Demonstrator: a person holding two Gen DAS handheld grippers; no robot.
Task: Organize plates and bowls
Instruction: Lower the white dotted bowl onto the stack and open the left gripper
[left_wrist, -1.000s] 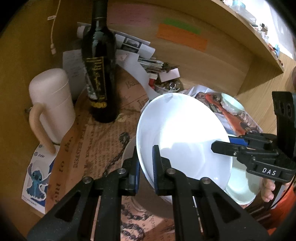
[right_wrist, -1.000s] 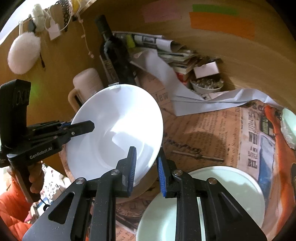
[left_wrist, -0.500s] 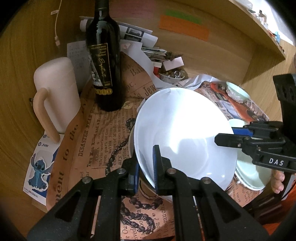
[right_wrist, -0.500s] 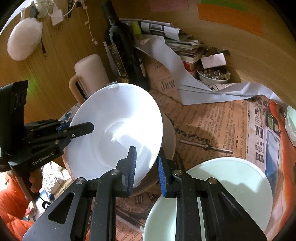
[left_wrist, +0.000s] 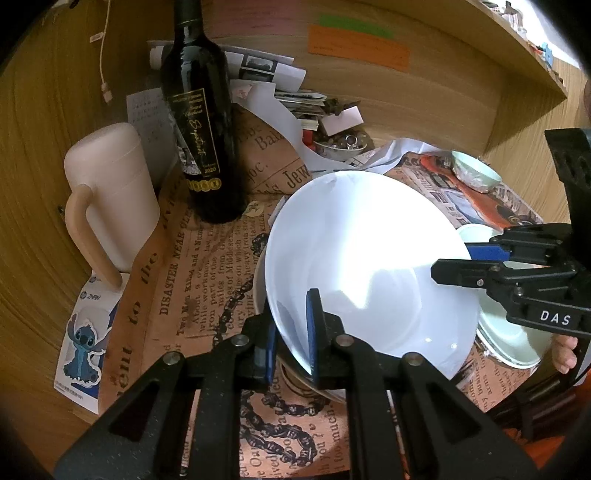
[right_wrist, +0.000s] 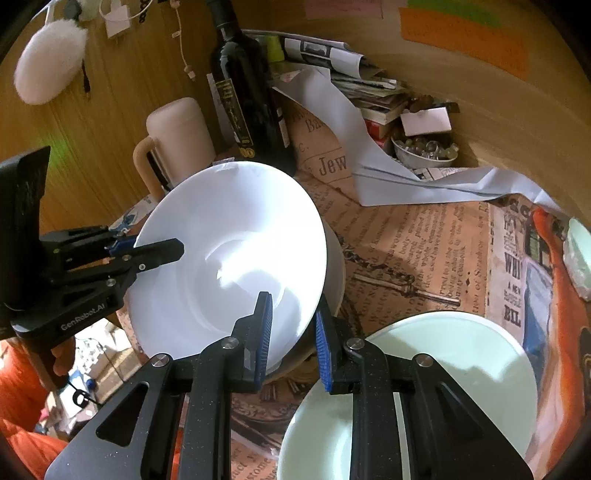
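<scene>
A large white bowl (left_wrist: 365, 266) is held tilted between both grippers, just above a cream bowl (right_wrist: 334, 273) on the newspaper-covered table. My left gripper (left_wrist: 290, 332) is shut on the white bowl's near rim. My right gripper (right_wrist: 291, 328) straddles the opposite rim (right_wrist: 295, 306), its jaws a little apart around it. The right gripper also shows in the left wrist view (left_wrist: 465, 264), and the left gripper in the right wrist view (right_wrist: 147, 251). A pale green plate (right_wrist: 443, 373) lies to the right.
A dark wine bottle (left_wrist: 201, 122) and a pink jug (left_wrist: 110, 195) stand at the back left. A small dish of trinkets (right_wrist: 424, 151) and piled papers (right_wrist: 369, 81) sit by the back wall. A small green bowl (left_wrist: 474, 171) is at the far right.
Both grippers have lowered the white bowl toward the cream bowl. The right gripper's jaws have widened slightly around the rim.
</scene>
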